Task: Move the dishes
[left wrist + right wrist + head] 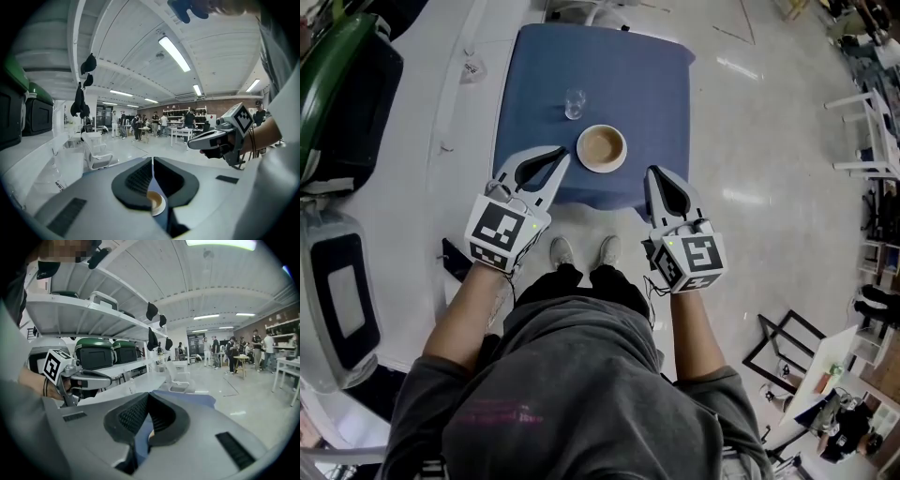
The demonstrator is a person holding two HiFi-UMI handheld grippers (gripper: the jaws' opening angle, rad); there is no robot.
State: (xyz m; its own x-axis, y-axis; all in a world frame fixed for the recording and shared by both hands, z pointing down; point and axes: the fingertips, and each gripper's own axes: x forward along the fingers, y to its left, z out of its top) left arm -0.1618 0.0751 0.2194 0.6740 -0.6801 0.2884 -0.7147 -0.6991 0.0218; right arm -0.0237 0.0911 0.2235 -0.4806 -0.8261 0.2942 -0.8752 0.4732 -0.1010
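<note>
Left claw (555, 159): jaws closed tip to tip, gripping nothing. Right claw (653, 175): same, jaws together, empty. Both are held in the air side by side, pointing forward and slightly down, touching nothing. The left one angles inward, tip over the near edge of the desk (628, 66), near the rim of the bowl (602, 148) but clear of it. The slit under its jaws in the left gripper view shows that bowl. The right one points straight ahead, tip at the desk's near right edge. Forearms bare, both stretched out from the torso. Bowl sits upright on the blue desk, between the two tips, brownish inside. Glass (574, 103) stands just behind it, apart. Shoes (562, 251) on the floor (769, 141) at the desk's near edge.
</note>
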